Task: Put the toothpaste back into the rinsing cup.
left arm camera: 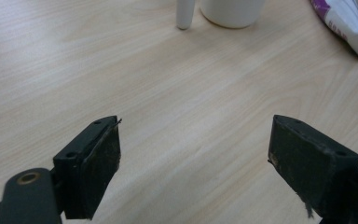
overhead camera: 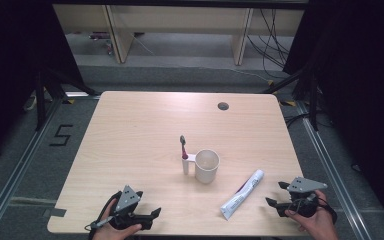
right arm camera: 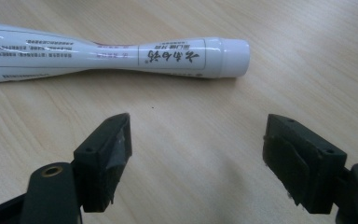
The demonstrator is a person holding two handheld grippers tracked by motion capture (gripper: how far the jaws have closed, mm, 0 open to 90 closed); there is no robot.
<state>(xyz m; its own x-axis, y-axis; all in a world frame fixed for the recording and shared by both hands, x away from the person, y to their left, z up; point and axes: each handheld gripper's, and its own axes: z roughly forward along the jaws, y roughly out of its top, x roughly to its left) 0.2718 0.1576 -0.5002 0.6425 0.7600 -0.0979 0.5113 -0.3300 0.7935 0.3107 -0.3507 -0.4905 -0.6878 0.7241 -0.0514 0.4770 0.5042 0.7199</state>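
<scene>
Two grippers idle at the near edge of the surface. Left gripper (overhead camera: 147,216), 7 o'clock: wide open, empty. Cup (overhead camera: 206,165) with toothbrush (overhead camera: 184,148) at centre. Toothpaste tube (overhead camera: 242,195), 5 o'clock, just ahead of the right gripper (overhead camera: 276,194), open, empty. Suggest: straddle the tube mid-body, close gently.

Light wood table (overhead camera: 130,130), rounded corners, round cable hole (overhead camera: 223,106) near far edge. Grey carpet floor (overhead camera: 25,165) around it, black "5" mark (overhead camera: 60,135) off left edge. Black curtains (overhead camera: 15,60) both sides. Beyond far edge: pale wooden furniture legs (overhead camera: 116,32), loose cables (overhead camera: 272,40) on floor.
</scene>
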